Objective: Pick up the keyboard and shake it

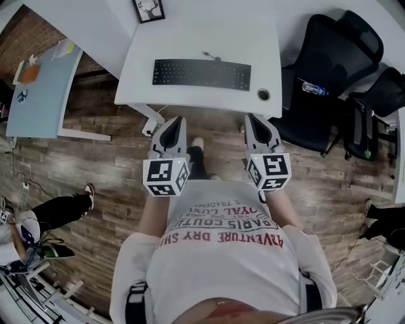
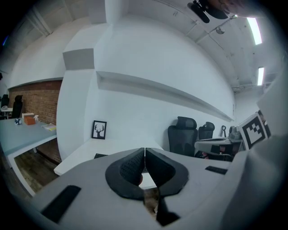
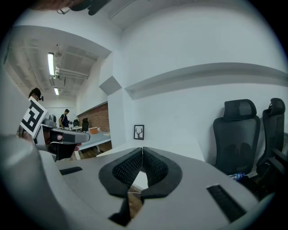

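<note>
A black keyboard [image 1: 201, 74] lies flat on the white desk [image 1: 190, 41], its cable running off the back edge. Both grippers hang over the wooden floor in front of the desk, short of its near edge. My left gripper [image 1: 175, 120] is shut with nothing between its pads, below the keyboard's left half. My right gripper [image 1: 252, 118] is shut and empty too, below the keyboard's right end. In the left gripper view the left gripper [image 2: 144, 149] has its black pads touching; a corner of the keyboard [image 2: 100, 156] shows just left of them. The right gripper [image 3: 142, 149] also has its pads pressed together.
A framed deer picture [image 1: 149, 9] stands at the desk's back. A round grommet [image 1: 263, 95] sits at the desk's front right. Black office chairs [image 1: 326, 76] stand to the right, one with a water bottle [image 1: 313, 88]. A light blue table [image 1: 39, 88] is at the left.
</note>
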`<state>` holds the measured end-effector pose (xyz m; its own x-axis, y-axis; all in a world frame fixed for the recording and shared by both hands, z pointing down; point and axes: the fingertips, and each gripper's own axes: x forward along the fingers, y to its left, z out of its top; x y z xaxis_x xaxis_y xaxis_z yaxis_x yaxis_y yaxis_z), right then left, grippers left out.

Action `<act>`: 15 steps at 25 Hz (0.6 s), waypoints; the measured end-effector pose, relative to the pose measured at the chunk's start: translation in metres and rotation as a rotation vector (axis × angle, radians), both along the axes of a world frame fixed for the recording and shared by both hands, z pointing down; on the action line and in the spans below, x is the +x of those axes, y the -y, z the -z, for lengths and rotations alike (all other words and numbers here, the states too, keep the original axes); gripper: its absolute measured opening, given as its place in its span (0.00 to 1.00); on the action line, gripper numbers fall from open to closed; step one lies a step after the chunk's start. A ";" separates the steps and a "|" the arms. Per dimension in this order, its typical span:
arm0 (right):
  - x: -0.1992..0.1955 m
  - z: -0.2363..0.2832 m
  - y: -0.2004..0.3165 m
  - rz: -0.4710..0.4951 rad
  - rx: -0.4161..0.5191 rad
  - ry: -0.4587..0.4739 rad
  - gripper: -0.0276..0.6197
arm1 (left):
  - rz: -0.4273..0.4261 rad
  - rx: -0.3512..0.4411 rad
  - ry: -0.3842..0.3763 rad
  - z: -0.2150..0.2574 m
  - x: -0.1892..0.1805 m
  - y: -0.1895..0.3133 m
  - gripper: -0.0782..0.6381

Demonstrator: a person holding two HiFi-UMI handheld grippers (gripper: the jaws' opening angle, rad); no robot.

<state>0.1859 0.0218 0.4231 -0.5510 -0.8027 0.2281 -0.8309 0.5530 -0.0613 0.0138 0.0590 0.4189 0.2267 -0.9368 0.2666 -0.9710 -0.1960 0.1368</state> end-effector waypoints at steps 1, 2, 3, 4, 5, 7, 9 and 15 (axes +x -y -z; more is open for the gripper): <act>-0.003 -0.001 0.009 -0.007 -0.001 -0.002 0.08 | -0.006 -0.001 -0.004 -0.002 -0.003 0.012 0.15; -0.005 -0.001 0.019 -0.016 0.000 -0.006 0.08 | -0.014 -0.002 -0.009 -0.003 -0.006 0.024 0.15; -0.008 -0.002 0.030 -0.026 0.001 -0.011 0.08 | -0.023 -0.001 -0.015 -0.004 -0.009 0.037 0.15; -0.011 -0.002 0.041 -0.035 0.001 -0.015 0.08 | -0.032 0.000 -0.019 -0.005 -0.013 0.050 0.15; -0.015 -0.004 0.053 -0.042 -0.001 -0.019 0.08 | -0.040 0.002 -0.022 -0.005 -0.018 0.064 0.15; -0.027 -0.005 0.079 -0.050 -0.008 -0.022 0.08 | -0.049 0.006 -0.025 -0.006 -0.029 0.092 0.15; -0.037 -0.007 0.104 -0.066 -0.011 -0.022 0.08 | -0.060 0.005 -0.032 -0.008 -0.043 0.119 0.15; -0.057 -0.018 0.166 -0.137 -0.044 -0.014 0.08 | -0.094 -0.034 -0.051 -0.024 -0.090 0.186 0.15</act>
